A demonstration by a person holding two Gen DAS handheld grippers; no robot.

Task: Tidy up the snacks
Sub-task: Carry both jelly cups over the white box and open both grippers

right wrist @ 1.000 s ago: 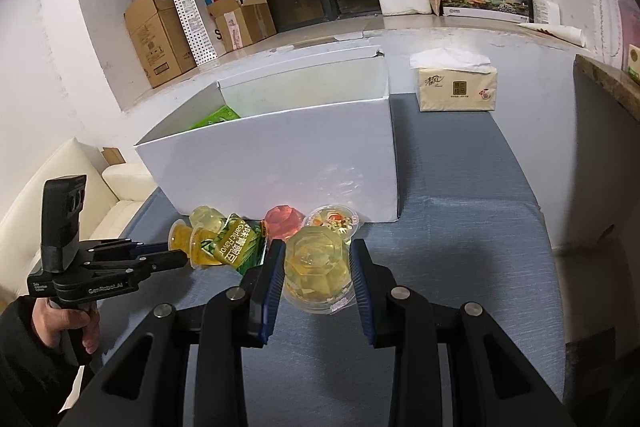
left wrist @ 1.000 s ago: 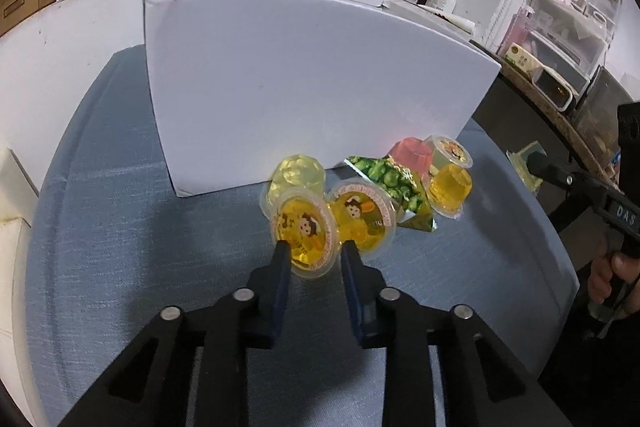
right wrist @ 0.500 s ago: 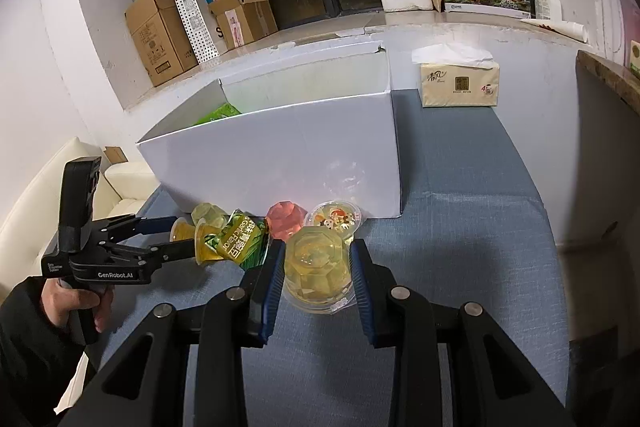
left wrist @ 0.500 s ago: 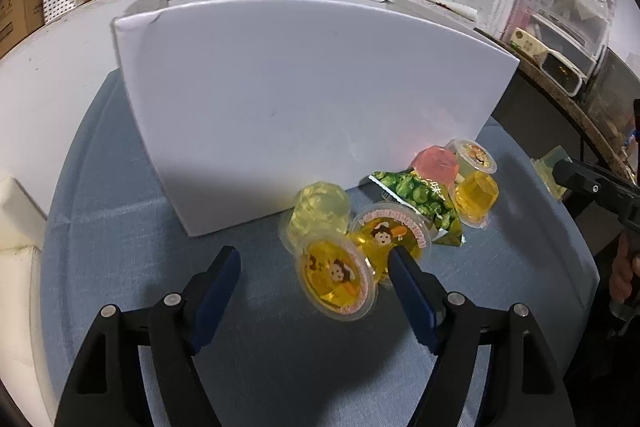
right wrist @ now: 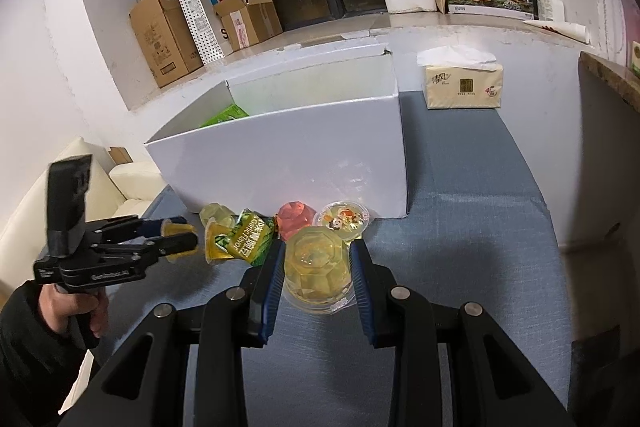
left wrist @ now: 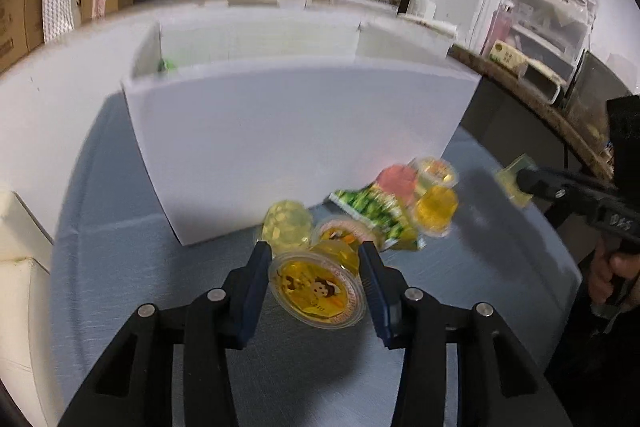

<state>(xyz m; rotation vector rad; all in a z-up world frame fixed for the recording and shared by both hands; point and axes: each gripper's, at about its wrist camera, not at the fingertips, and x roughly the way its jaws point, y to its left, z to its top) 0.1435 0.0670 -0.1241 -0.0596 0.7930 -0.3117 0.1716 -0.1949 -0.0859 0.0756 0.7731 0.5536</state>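
Observation:
My left gripper (left wrist: 315,250) has a yellow jelly cup (left wrist: 316,291) with a cartoon lid between its pads. Its jaws are closing on the cup, which hangs just above the blue cloth. The right wrist view shows the same left gripper (right wrist: 186,233) carrying it. My right gripper (right wrist: 317,247) is shut on a pale yellow-green jelly cup (right wrist: 316,271) resting on the cloth. Between the two grippers lie a green snack packet (right wrist: 250,239), a pink jelly (right wrist: 296,219), a lidded cup (right wrist: 344,219) and more yellow jellies (left wrist: 434,211). An open white box (right wrist: 280,163) stands just behind them.
A green packet (right wrist: 224,115) lies inside the box at its left end. A tissue box (right wrist: 462,87) sits at the back right of the cloth. A cream sofa cushion (right wrist: 132,179) lies to the left, a stone counter edge (right wrist: 608,75) to the right, cardboard boxes (right wrist: 160,31) behind.
My left gripper opened wide, then closed around the yellow cartoon-lid cup and rose with it, so the box's inside now shows. The right gripper and its cup have not moved.

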